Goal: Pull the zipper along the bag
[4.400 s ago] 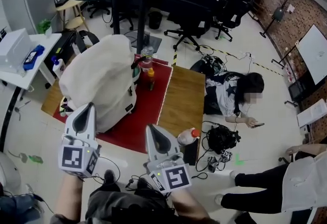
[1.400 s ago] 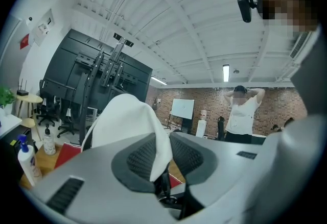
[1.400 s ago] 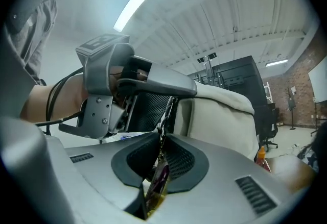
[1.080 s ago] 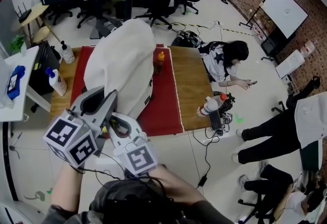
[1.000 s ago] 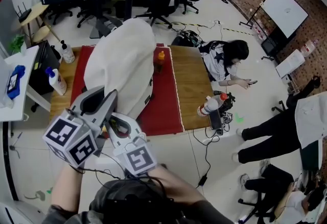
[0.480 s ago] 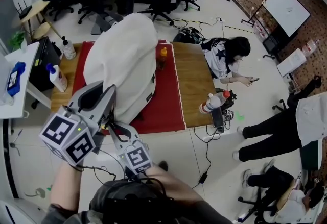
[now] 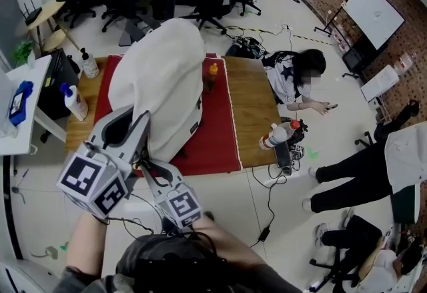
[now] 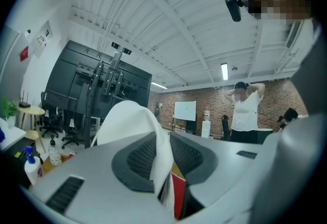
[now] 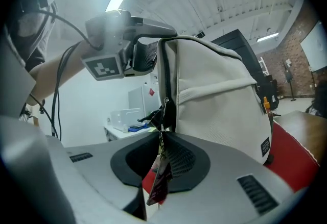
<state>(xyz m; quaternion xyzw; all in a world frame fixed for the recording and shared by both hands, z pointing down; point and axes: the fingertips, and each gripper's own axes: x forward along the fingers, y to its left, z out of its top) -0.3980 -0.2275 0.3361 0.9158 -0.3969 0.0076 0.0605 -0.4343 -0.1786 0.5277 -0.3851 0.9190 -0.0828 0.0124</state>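
A white backpack (image 7: 163, 78) stands on a red mat (image 7: 217, 138) on the wooden table. My left gripper (image 7: 137, 121) is at the bag's near lower edge. In the left gripper view it (image 8: 162, 162) is shut on a fold of the white bag fabric (image 8: 159, 146). My right gripper (image 7: 148, 168) sits just below it. In the right gripper view the black zipper pull (image 9: 164, 110) hangs off the dark zipper line. Its chain and red tag (image 9: 159, 179) run down between the right gripper's (image 9: 162, 159) pads, whose jaws are opening slightly while still touching the tag.
An orange-capped bottle (image 7: 213, 75) stands behind the bag. Two spray bottles (image 7: 73, 101) are at the table's left end. Another bottle (image 7: 273, 135) is at the right edge. A person (image 7: 293, 78) sits on the floor to the right, and office chairs are beyond.
Since the earliest frame both grippers have come in from clear of the bag to its near lower edge. Over the last second the right gripper drew slightly back toward me.
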